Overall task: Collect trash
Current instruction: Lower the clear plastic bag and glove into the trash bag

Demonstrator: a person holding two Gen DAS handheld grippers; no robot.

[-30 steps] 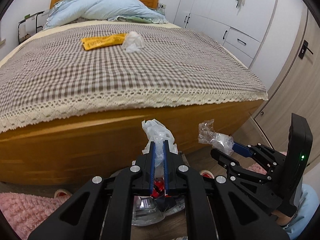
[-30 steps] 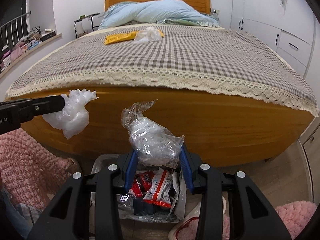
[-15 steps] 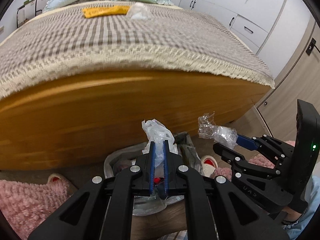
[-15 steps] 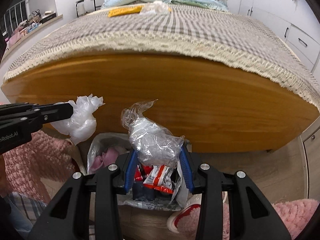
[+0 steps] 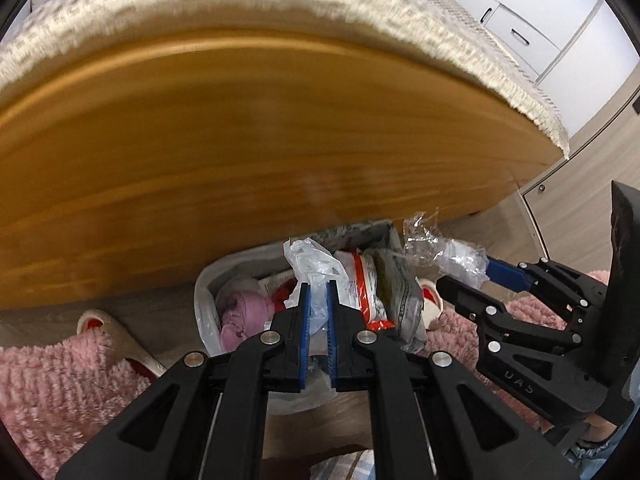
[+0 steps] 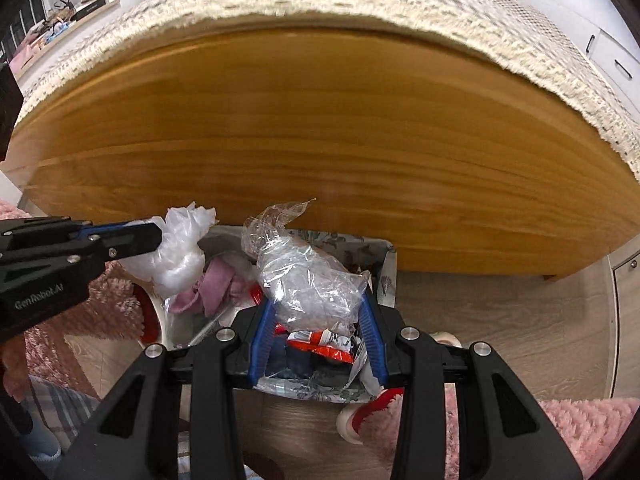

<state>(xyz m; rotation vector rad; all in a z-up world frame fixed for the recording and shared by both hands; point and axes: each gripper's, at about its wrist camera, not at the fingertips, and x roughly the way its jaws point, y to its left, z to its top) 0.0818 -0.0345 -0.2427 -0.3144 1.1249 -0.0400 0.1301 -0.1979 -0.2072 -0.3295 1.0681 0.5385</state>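
At twelve o'clock in both wrist views, the wooden bed footboard (image 6: 320, 140) is seen, fringed by a checked bedspread (image 6: 520, 28). Below it, at six o'clock, a lined trash bin (image 6: 386, 276) stands on the floor, already filled with wrappers and pink tissue. Above the bin, a crumpled clear cellophane wrapper (image 6: 312, 280) is clamped between the half-closed jaws of the right gripper (image 6: 316, 328). At nine o'clock, a white plastic bag (image 5: 316, 276) is pinched by the nearly closed left gripper (image 5: 316, 320). Both pieces are judged light, soft, springy and slippery; a bunched middle is best gripped.
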